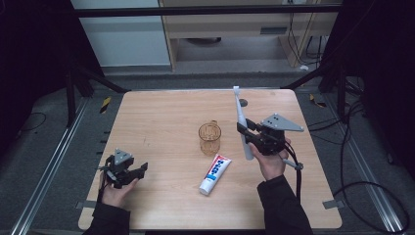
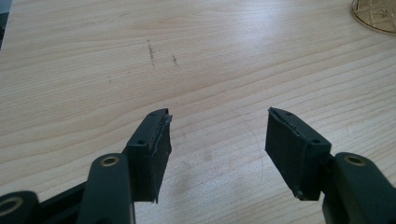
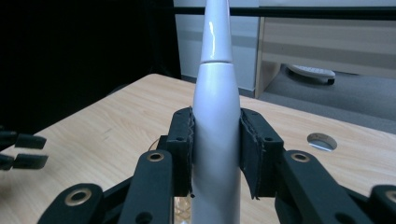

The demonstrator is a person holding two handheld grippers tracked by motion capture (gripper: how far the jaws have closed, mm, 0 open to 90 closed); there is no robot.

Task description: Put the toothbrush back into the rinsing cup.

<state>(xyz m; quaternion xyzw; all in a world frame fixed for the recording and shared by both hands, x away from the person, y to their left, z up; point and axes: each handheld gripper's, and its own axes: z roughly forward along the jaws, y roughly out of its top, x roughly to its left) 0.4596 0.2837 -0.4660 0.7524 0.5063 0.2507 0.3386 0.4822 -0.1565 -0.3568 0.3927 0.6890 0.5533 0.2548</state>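
upright, white toothbrush (image 3: 215, 140) clamped between right gripper (image 3: 215, 149) jaws; left gripper (image 2: 217, 140) jaws apart, empty, over tabletop (image 2: 196, 60).

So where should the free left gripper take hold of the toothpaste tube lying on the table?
Across its flat mid-body, from above. The toothpaste tube lies flat and slanted, cap toward the person, so turn the open left gripper until its jaws straddle the narrow width. The cup beyond leaves room, probably.

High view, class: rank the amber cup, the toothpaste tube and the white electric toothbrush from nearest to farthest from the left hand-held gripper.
From the left hand-held gripper:
1. Toothpaste tube, lying flat to its right, near the table's front.
2. Amber cup, upright at the centre, slightly farther.
3. White electric toothbrush, clamped in the right hand-held gripper, beyond the cup.
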